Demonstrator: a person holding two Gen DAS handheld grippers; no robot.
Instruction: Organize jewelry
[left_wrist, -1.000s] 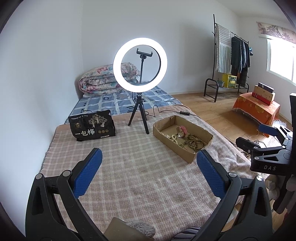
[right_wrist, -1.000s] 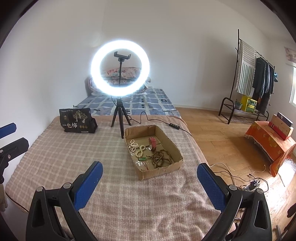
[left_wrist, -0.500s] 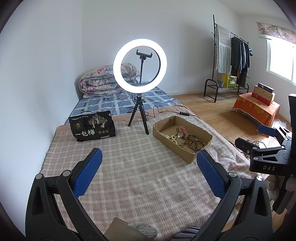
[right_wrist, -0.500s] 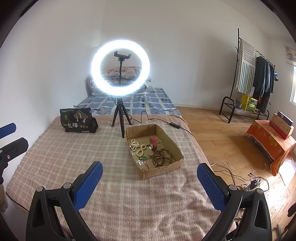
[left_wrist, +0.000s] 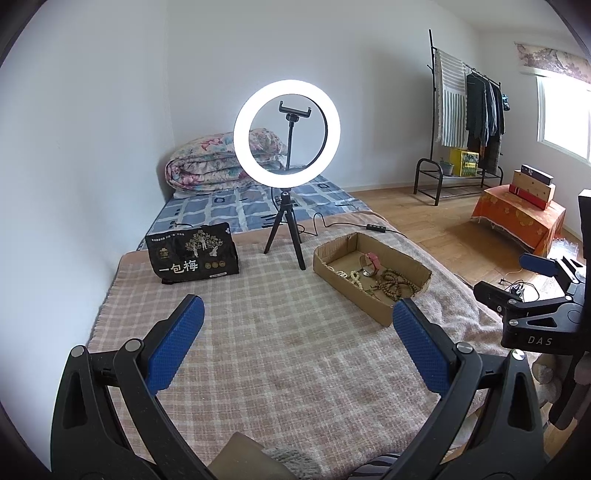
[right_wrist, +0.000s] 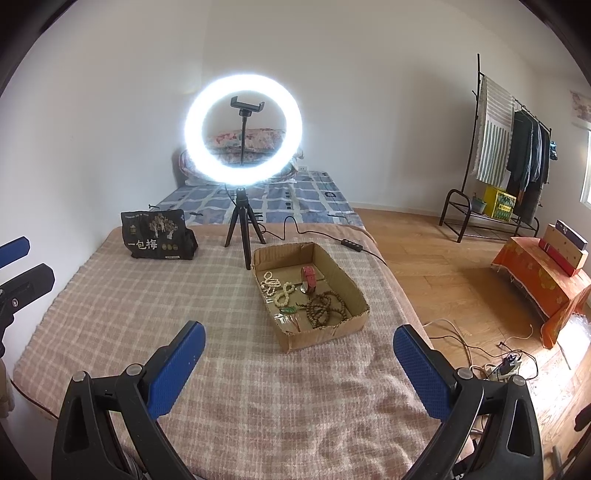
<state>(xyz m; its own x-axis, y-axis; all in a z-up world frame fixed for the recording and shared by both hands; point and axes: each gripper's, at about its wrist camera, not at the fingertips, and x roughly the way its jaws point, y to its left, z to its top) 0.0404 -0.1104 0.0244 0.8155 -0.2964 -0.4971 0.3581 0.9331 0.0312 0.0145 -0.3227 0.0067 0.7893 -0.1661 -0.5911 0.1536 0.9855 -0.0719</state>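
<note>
Shallow cardboard box (right_wrist: 312, 291) on the plaid blanket (right_wrist: 147, 306), holding dark wooden beads (right_wrist: 325, 308), pale bead strings (right_wrist: 277, 286) and a red watch (right_wrist: 308, 278). It lies ahead, between the right gripper (right_wrist: 295, 349)'s spread, empty jaws. Left gripper (left_wrist: 295, 325) is wide apart too, box ahead-right. Since a second ago, practically nothing has shifted.

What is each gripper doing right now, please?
Left gripper: open, holding nothing, above the blanket.
Right gripper: open, holding nothing, short of the box.
</note>
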